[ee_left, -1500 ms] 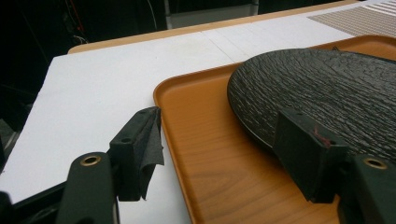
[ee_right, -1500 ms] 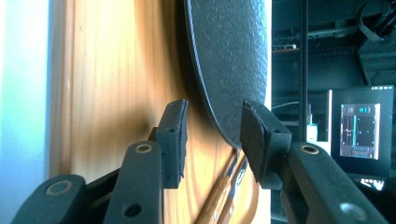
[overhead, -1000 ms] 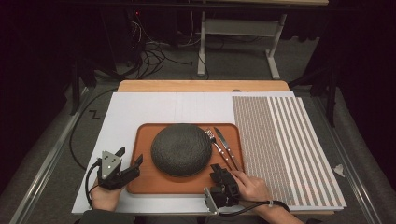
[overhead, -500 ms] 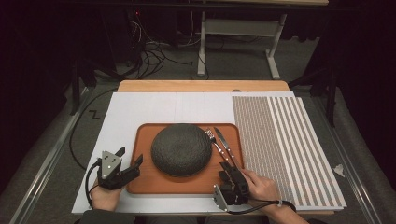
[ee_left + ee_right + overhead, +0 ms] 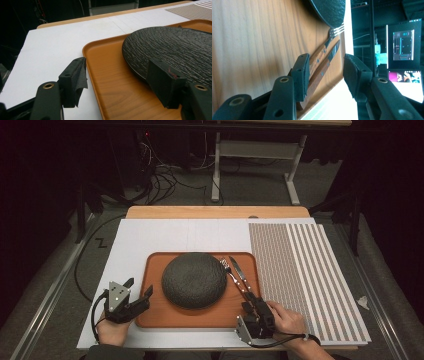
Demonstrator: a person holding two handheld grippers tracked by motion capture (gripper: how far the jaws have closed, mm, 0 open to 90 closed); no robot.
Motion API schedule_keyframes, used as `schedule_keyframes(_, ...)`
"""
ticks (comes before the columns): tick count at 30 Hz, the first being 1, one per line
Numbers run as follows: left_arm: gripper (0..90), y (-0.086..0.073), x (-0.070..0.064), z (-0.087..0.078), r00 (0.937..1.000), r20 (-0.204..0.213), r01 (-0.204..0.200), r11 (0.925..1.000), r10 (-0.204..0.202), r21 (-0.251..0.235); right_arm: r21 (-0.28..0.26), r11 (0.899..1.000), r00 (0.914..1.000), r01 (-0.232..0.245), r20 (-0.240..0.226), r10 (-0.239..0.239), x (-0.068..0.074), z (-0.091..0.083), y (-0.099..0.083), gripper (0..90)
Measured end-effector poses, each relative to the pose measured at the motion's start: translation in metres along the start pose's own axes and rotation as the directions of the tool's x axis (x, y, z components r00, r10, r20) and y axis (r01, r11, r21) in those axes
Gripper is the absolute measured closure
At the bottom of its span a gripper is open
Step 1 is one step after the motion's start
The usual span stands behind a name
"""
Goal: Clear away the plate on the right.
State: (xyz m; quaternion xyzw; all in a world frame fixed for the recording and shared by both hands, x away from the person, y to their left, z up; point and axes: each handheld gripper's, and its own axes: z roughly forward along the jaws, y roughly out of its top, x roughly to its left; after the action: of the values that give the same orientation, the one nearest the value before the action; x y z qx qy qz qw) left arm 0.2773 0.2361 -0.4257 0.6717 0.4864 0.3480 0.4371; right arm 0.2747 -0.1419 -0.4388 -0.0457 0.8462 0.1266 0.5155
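A dark, rough-textured plate (image 5: 194,280) lies in the middle of an orange-brown tray (image 5: 165,317). To its right on the tray lie a fork (image 5: 227,270) and a knife (image 5: 239,272), both with wooden handles. My left gripper (image 5: 140,287) stands open astride the tray's left rim (image 5: 87,50), one jaw over the white board and the other by the plate (image 5: 175,47). My right gripper (image 5: 254,301) is open at the handle ends of the cutlery. In the right gripper view, the knife handle (image 5: 319,77) and fork (image 5: 322,53) lie beside the left jaw of this gripper (image 5: 325,75).
The tray rests on a white board (image 5: 150,240) over a wooden table (image 5: 215,212). A striped mat (image 5: 305,270) covers the board's right side. Cables and a table frame (image 5: 250,150) lie beyond on the floor. Lit screens (image 5: 403,45) stand far off.
My right gripper has shifted a little right and forward, up to the knife and fork handles. The left gripper has stayed put.
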Motion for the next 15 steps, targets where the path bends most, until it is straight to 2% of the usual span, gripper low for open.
schedule_keyframes(15,32.7,0.0,0.0,0.0,1.0,0.0,-0.002,1.0,0.002,-0.001,0.017,0.999,0.999,-0.042,0.015,0.042,-0.002,-0.006,-0.017,57.3)
